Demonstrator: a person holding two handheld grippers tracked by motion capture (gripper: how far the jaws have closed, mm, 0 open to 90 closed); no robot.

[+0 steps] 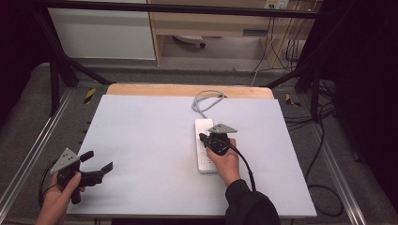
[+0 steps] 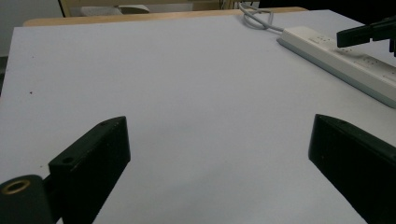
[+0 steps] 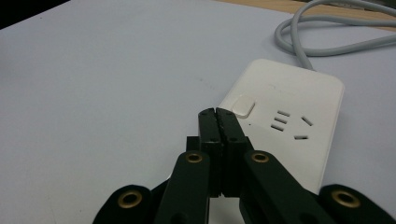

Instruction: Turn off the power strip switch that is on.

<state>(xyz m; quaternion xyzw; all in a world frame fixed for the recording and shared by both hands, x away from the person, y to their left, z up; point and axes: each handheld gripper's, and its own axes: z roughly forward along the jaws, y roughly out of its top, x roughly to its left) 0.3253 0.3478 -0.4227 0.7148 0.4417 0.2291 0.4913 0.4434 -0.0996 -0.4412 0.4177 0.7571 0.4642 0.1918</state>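
We see the right gripper (image 1: 205,139) hanging over the white power strip (image 1: 203,161), which lies lengthwise right of the middle of the pale table (image 1: 141,140), its grey cord (image 1: 205,100) looping off toward the far wooden edge. In the right gripper view, the two black jaws are pressed flat together with nothing between them, and their tips (image 3: 217,113) sit just beside the strip's square white switch (image 3: 244,105), at the cord end; whether they touch the casing we cannot tell. The person's right hand (image 1: 226,161) rests over the strip's near half. Over at the near left corner, the left gripper (image 1: 99,163) stands well apart from the strip, jaws spread wide and holding nothing, bare tabletop between them.
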